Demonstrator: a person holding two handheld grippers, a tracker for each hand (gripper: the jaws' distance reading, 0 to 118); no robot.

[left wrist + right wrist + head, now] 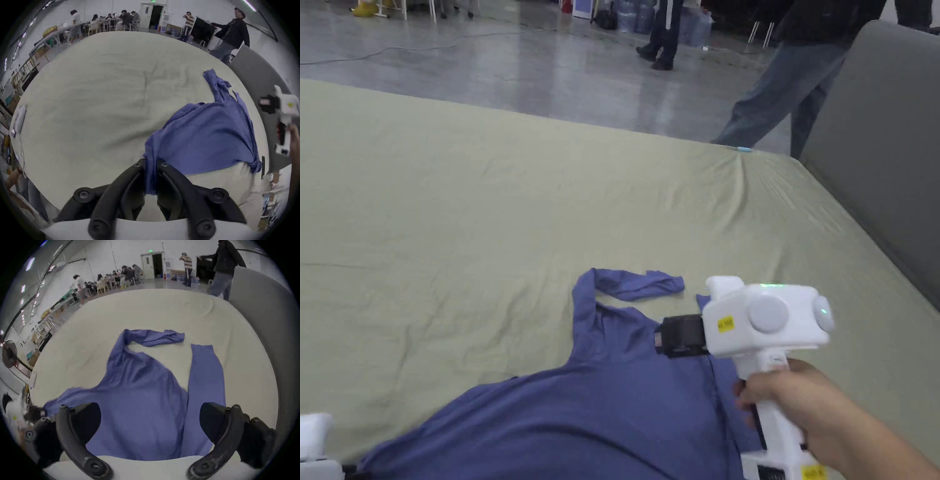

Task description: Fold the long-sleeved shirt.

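A blue long-sleeved shirt (600,406) lies rumpled on the olive-green bed sheet (487,206), near the front edge. One sleeve (152,337) curls back at the far side, and the other sleeve (206,369) lies straight to its right. In the left gripper view, my left gripper (150,165) is shut on a bunched edge of the shirt (203,138). My right gripper (149,407) hovers open just above the shirt's body with nothing between its jaws. In the head view a hand holds the right gripper (678,337) over the shirt's right side.
A grey padded panel (881,156) stands along the bed's right side. A person (794,81) walks past the bed's far right corner. A white device (19,118) with a cable rests at the bed's left edge. Several people sit at tables far behind.
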